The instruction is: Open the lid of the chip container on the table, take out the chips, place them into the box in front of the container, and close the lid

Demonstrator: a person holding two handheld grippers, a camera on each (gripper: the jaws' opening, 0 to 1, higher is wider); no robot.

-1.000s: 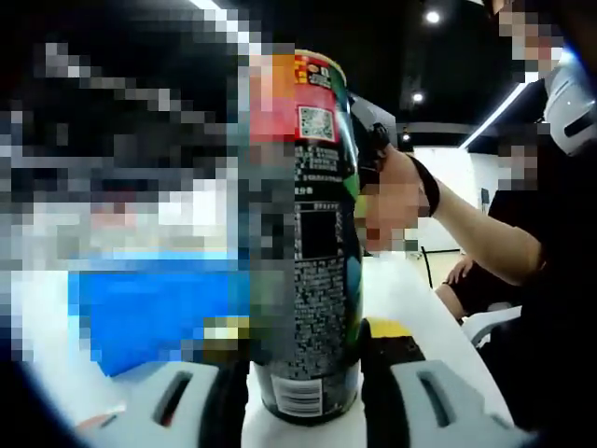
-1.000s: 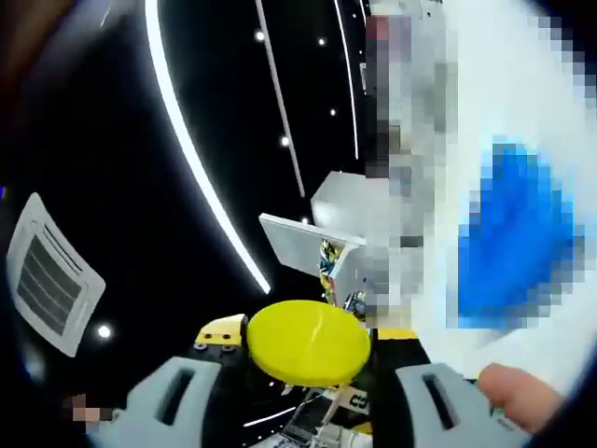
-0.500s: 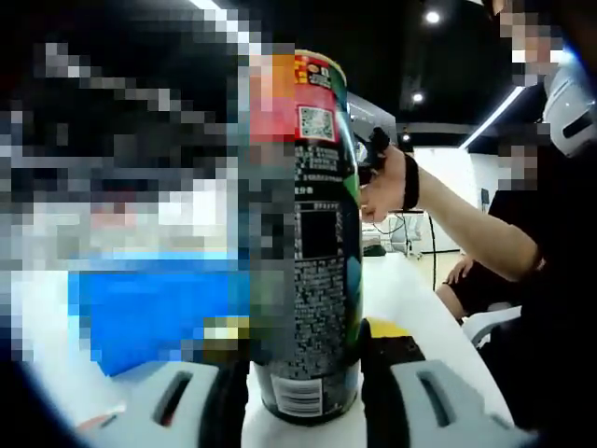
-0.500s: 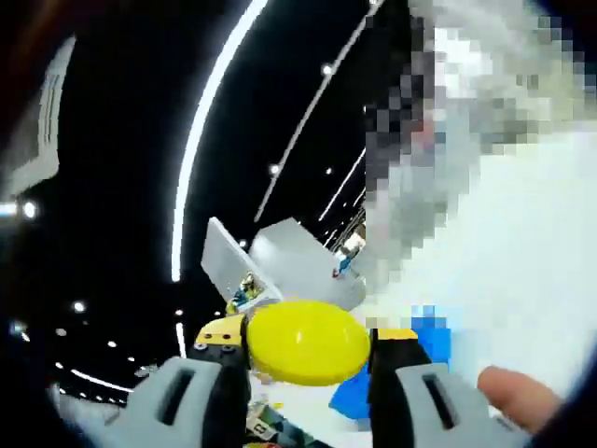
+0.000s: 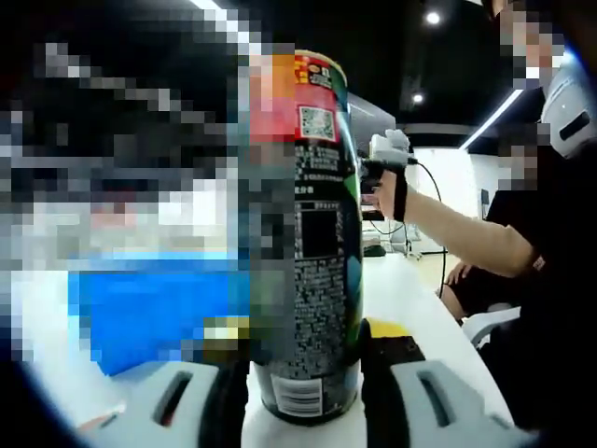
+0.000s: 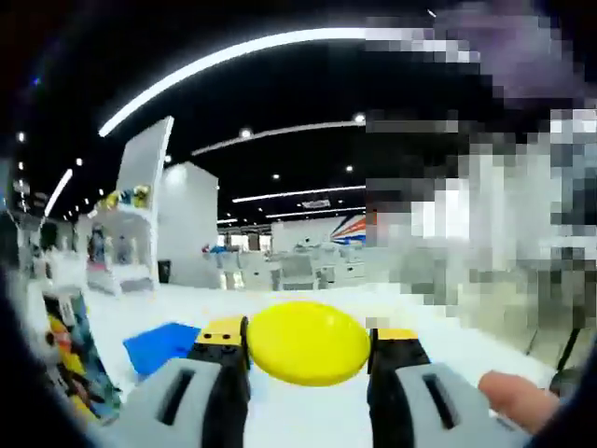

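My left gripper [image 5: 303, 392] clamps the chip container [image 5: 312, 233] upright at twelve o'clock, steadying it, while my right gripper [image 6: 308, 373] pinches the yellow lid [image 6: 308, 343] (already off).

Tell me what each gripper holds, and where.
Left gripper: the tall dark printed chip container, clamped near its base. Right gripper: the round yellow plastic lid, pinched at opposite edges.

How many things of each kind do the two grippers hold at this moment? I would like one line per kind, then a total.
Chip cans: 1, the can standing upright between the left gripper jaws.
Yellow lids: 1, the lid clamped in the right gripper.
Total: 2
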